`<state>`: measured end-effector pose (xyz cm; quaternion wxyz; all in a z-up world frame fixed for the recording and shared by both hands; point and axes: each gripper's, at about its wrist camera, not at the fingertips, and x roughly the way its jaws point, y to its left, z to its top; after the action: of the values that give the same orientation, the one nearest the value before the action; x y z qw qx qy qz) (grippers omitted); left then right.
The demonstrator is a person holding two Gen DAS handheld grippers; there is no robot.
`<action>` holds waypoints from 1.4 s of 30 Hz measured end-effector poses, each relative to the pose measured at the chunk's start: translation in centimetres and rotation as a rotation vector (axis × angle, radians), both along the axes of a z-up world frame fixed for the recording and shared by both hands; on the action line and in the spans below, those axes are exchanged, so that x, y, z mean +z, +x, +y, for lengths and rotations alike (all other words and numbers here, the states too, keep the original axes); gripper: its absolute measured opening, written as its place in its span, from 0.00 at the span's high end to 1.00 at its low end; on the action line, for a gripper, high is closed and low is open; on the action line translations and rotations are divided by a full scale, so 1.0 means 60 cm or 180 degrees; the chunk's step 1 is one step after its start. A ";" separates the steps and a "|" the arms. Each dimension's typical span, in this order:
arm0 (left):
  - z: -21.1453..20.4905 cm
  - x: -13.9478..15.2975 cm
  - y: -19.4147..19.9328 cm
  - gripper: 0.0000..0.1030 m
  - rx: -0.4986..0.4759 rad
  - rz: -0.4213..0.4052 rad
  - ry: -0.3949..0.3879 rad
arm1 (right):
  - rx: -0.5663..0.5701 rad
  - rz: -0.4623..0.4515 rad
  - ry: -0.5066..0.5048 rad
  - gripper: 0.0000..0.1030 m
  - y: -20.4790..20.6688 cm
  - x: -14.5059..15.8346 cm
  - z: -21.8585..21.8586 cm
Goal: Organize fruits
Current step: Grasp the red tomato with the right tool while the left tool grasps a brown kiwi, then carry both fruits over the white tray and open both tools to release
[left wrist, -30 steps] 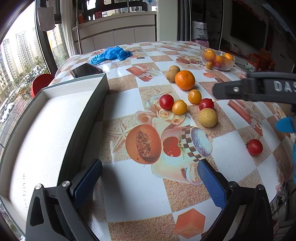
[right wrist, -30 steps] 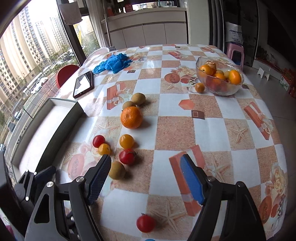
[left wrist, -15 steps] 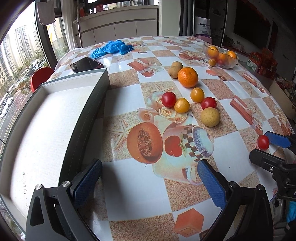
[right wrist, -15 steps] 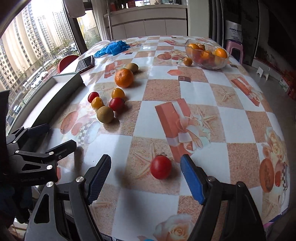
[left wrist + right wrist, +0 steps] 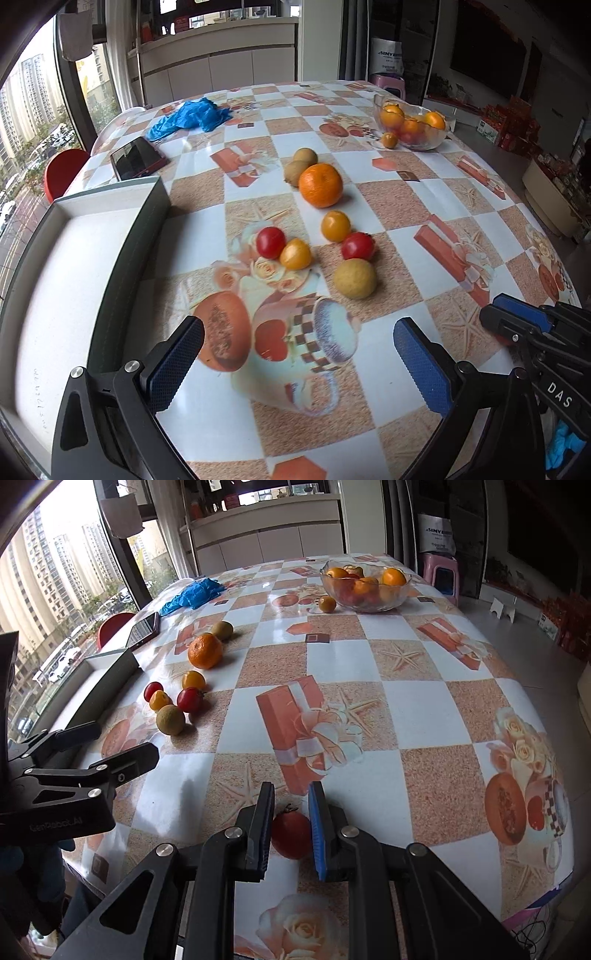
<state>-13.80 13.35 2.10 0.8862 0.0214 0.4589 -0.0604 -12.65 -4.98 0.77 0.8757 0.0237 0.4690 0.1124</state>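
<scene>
Now the tomato (image 5: 291, 833) sits between the right gripper (image 5: 291, 830), jaws drawn in narrow against both its sides, low over the near edge of the tabletop (image 5: 406, 701). It looks like a grip taken across the fruit's widest part, probably so the round skin won't squirt out on the lift.

Out from there, the rest of the fruit lies in a loose line: a yellowish round one (image 5: 355, 277), two more tomatoes (image 5: 270, 242) and small orange fruits, a big orange (image 5: 320, 184), and kiwis (image 5: 305, 156) behind it. Beside that line stands the grey tray (image 5: 122, 258), white-floored and bare, likely the destination. A glass bowl (image 5: 365, 587) at the far end already holds oranges.

Left gripper (image 5: 295, 354) hangs wide and holds nothing, aimed at the cluster, seemingly waiting its turn.

Writing: "DAS" on the right gripper's body in the left view, "GenRobot.AI" on the left one's. A phone (image 5: 136, 162) and blue cloth (image 5: 188, 118) lie beyond.
</scene>
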 end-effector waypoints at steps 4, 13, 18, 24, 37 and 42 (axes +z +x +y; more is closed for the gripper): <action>-0.029 -0.002 0.021 0.17 -0.0042 0.0050 0.0042 | -0.0008 0.0002 0.0075 0.80 -0.002 0.000 -0.008; -0.029 -0.013 0.037 0.72 0.0006 0.0146 -0.0128 | -0.0013 0.0004 0.0186 0.80 -0.004 -0.001 -0.014; 0.002 -0.002 0.014 0.72 0.0052 0.0087 -0.0240 | -0.0004 0.0010 0.0214 0.80 -0.008 0.002 -0.013; 0.043 0.023 -0.016 0.72 0.0138 -0.0016 -0.0260 | 0.0076 0.0018 0.0247 0.80 -0.006 0.009 0.005; 0.120 0.059 -0.050 0.72 0.0338 -0.0236 -0.0272 | 0.0343 -0.0011 0.0168 0.80 0.005 0.039 0.075; 0.159 0.069 -0.057 0.72 0.0473 -0.0320 -0.0237 | 0.0495 -0.0006 0.0199 0.80 0.018 0.053 0.117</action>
<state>-17.24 22.91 6.23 0.9103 -0.0427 0.4116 -0.0104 -11.59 2.04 3.93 0.8636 0.0144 0.4648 0.1946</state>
